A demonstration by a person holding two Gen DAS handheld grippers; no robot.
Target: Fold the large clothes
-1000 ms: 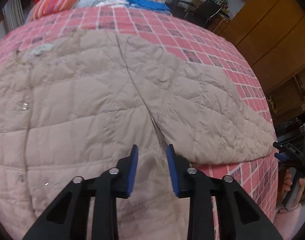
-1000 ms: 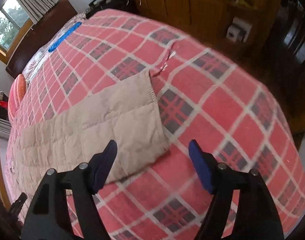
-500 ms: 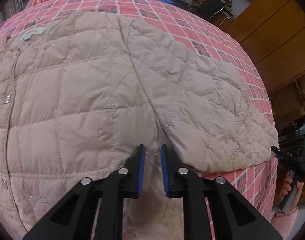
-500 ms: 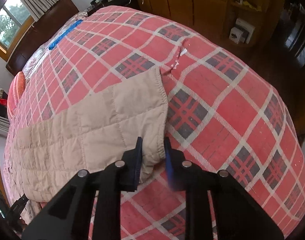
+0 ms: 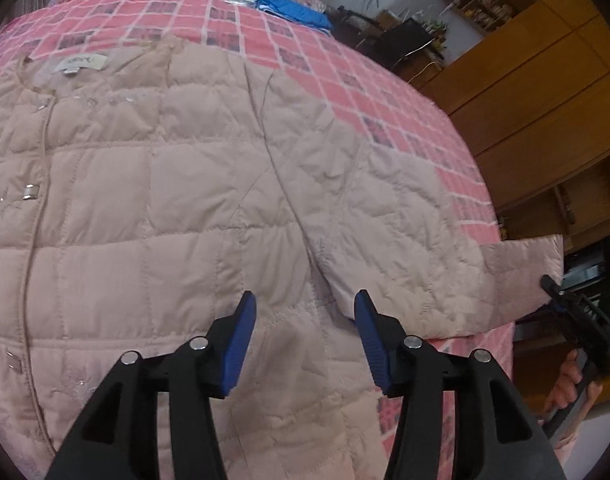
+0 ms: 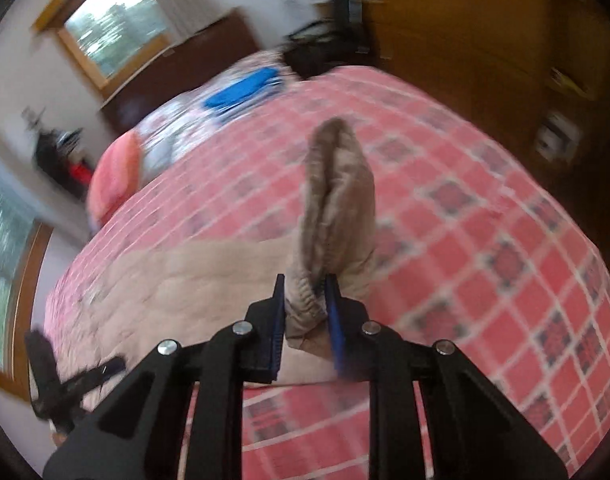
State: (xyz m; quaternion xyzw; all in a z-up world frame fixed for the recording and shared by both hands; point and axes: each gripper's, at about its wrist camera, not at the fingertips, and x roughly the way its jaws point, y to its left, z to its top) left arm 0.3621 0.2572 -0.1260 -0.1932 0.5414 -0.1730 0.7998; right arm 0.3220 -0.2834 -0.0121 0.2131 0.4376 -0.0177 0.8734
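Cuff (image 6: 309,304) pinched between my right gripper's (image 6: 305,312) pads, sleeve lifted off bedspread (image 6: 485,248), blurred | left gripper (image 5: 305,332) spread wide over jacket (image 5: 145,220) by armpit seam | jacket flat on bedspread, hem cut off below

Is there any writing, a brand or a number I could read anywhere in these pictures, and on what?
No text can be read.
Neck label inside the collar of the beige quilted jacket: it bears a short printed word, too small and blurred to read.
Right wrist view: motion-blurred throughout, no lettering shows on the sleeve cuff or plaid bedspread.
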